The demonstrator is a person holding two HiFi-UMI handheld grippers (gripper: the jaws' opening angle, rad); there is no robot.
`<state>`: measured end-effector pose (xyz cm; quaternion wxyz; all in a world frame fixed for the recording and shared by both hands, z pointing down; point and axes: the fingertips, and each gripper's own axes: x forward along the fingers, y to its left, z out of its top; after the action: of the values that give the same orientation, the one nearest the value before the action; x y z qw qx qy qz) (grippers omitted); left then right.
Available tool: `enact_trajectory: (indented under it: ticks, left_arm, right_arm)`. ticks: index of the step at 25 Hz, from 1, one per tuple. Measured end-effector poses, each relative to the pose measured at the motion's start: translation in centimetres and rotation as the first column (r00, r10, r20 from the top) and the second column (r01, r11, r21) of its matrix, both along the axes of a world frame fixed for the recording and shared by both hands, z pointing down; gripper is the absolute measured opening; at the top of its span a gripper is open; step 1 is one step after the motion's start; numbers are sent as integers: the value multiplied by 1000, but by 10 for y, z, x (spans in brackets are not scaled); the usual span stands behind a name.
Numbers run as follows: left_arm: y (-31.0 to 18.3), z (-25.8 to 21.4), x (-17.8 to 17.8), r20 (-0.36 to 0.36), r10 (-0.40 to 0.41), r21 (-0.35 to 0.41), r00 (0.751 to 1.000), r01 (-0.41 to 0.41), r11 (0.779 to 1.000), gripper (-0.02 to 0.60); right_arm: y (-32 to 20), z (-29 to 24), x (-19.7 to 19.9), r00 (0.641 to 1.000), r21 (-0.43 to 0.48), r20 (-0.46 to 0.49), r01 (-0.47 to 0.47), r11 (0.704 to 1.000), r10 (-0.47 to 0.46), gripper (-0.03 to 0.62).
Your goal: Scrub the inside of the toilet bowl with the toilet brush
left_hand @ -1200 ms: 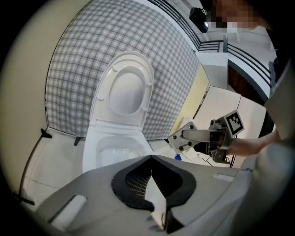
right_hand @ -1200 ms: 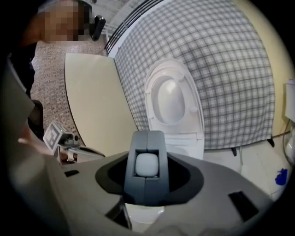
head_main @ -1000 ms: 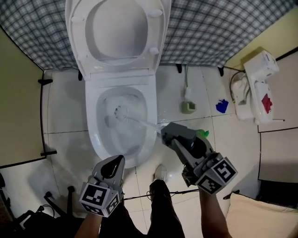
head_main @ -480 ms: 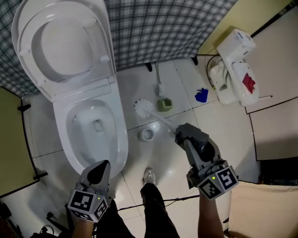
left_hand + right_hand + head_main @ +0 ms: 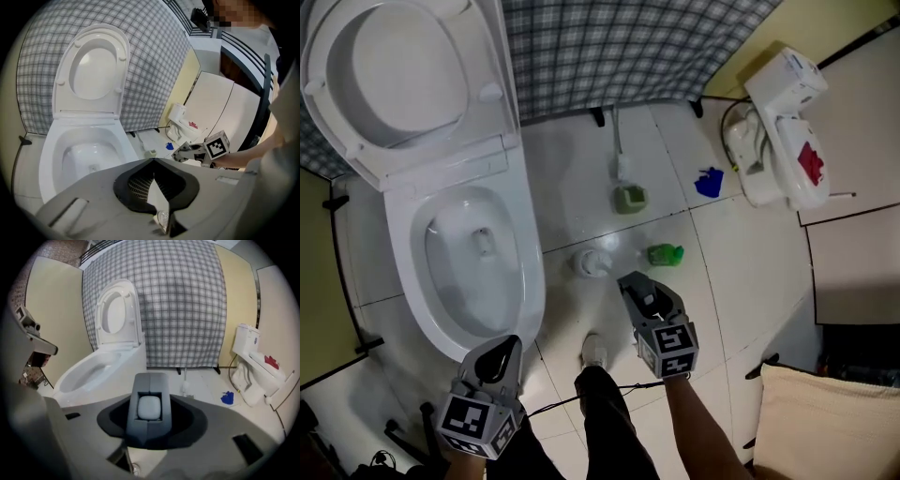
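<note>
Your right gripper (image 5: 633, 281) has its jaws closed on a thick grey piece with a pale pad set in it, which reads as the handle of the toilet brush (image 5: 592, 262). The wide hold suits a bulky handle and keeps it from twisting. You have it angled down at the tiled floor (image 5: 731, 272). The white bristle head therefore seems to sit low beside the foot of the toilet, just ahead of the gripper tips and outside the toilet bowl (image 5: 532, 281). Whether the head touches the floor cannot be told from above.

Your left gripper (image 5: 504, 349) hangs near the bowl's front rim with its jaws together and nothing between them. It looks parked there to keep clear of the working hand. The seat and lid (image 5: 394, 75) stand raised against the checked wall (image 5: 628, 47), which leaves the bowl fully open for scrubbing. A small green thing (image 5: 666, 254) lies on the floor just beside the right gripper. With the brush outside the bowl, you are judged to be either done scrubbing or between strokes.
</note>
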<state>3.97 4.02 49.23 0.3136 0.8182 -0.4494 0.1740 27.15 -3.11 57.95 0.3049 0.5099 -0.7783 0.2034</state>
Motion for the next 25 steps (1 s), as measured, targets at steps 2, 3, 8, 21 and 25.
enact_trajectory:
  ticks: [2, 3, 8, 21, 25]
  left_arm:
    - [1, 8, 1, -2, -11, -10, 1000, 11, 1000, -7]
    - [1, 12, 1, -3, -13, -12, 1000, 13, 1000, -7]
    - [2, 26, -3, -1, -11, -28, 1000, 11, 1000, -8]
    - [-8, 38, -6, 5, -8, -30, 1000, 8, 1000, -7]
    - [-10, 33, -10, 8, -6, -24, 1000, 6, 1000, -8]
  right_arm:
    - [-4, 21, 1, 1000, -33, -23, 4, 999, -5, 196]
    - [-7, 33, 3, 1000, -41, -26, 3, 999, -4, 196]
    - [-20, 74, 0, 999, -67, -48, 11, 998, -14, 196]
    - [-35, 141, -6, 995, -159, -78, -68, 985, 56, 196]
    - [-38, 149, -9, 994, -170, -87, -77, 982, 63, 198]
